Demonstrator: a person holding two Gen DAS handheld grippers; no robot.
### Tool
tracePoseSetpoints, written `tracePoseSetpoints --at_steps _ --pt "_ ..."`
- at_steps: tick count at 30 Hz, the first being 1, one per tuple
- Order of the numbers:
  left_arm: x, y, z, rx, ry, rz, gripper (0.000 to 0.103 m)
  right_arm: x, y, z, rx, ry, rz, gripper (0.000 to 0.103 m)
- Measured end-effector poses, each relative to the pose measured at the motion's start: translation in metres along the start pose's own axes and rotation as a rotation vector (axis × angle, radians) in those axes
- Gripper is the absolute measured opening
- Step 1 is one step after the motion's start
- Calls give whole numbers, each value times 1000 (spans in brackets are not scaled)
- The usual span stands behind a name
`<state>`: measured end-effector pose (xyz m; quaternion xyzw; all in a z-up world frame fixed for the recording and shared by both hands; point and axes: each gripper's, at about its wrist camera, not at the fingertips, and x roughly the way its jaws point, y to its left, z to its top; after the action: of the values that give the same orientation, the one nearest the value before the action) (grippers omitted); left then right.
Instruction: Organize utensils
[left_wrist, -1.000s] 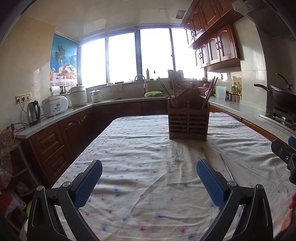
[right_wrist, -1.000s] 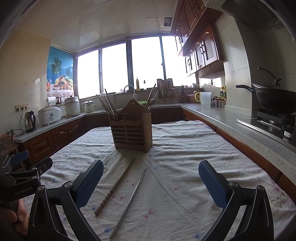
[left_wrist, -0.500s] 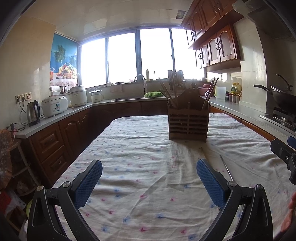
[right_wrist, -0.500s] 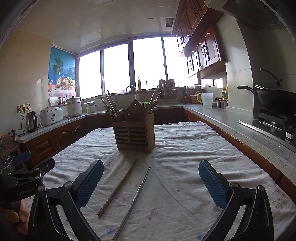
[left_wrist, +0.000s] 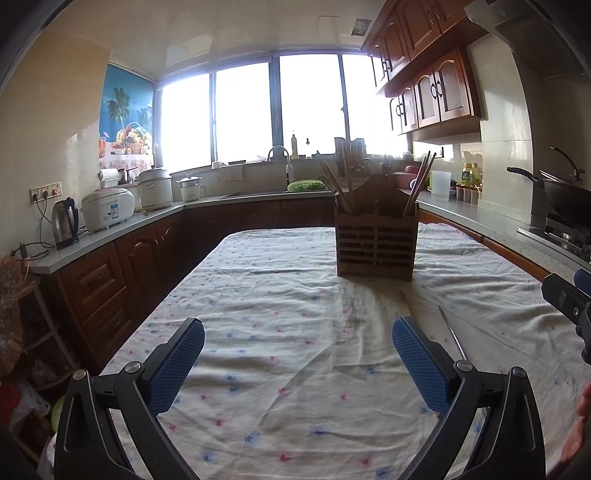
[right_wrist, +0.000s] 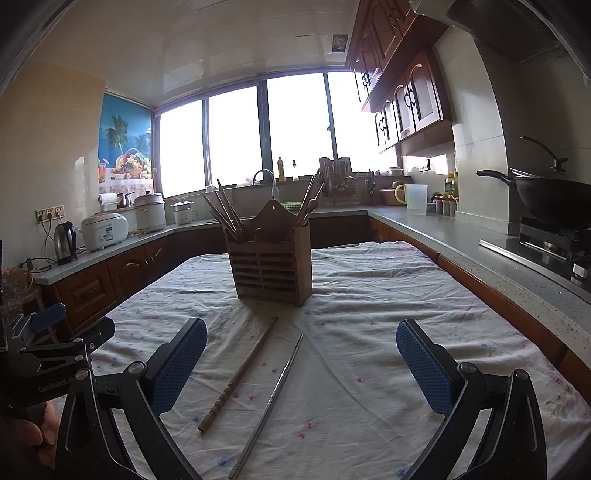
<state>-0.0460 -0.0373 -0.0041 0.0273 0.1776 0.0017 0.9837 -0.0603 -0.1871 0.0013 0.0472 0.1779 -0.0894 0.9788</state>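
From my left wrist camera, my left gripper (left_wrist: 297, 365) hangs just above the table with its blue-padded fingers (left_wrist: 176, 363) spread wide and nothing between them. Under it lies the white tablecloth (left_wrist: 280, 295) with small pink and blue marks. Farther along the table stands the wooden utensil holder (left_wrist: 376, 242), upright, with chopsticks sticking out of its left and right compartments. The metal chopstick (left_wrist: 451, 336) lies on the cloth just past my right-hand finger, partly hidden by it. At the right edge of this view I see part of my right gripper (left_wrist: 569, 302), and a bit of my hand (left_wrist: 580, 428) below it.

From my right wrist camera, my right gripper (right_wrist: 301, 363) is also spread wide and empty, low over the cloth (right_wrist: 369, 295). Between its fingers (right_wrist: 424, 365) and a little ahead lie two loose sticks: the wooden chopstick (right_wrist: 240, 374) on the left and the metal chopstick (right_wrist: 271, 400) on the right. They lie apart, closer at their far ends, which point toward the holder (right_wrist: 269, 271). The holder stands upright beyond them, near the middle of the table, with its sticks leaning outward. At the left edge my left gripper (right_wrist: 55, 343) shows, held by my other hand (right_wrist: 33, 432). A dark wok (right_wrist: 554, 199) sits on the stove at the right.
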Motion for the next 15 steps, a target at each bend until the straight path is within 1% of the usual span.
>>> tracePoseSetpoints --at_steps 15 --pt "2 -1 -1 -4 8 -1 102 0 2 0 1 2 1 103"
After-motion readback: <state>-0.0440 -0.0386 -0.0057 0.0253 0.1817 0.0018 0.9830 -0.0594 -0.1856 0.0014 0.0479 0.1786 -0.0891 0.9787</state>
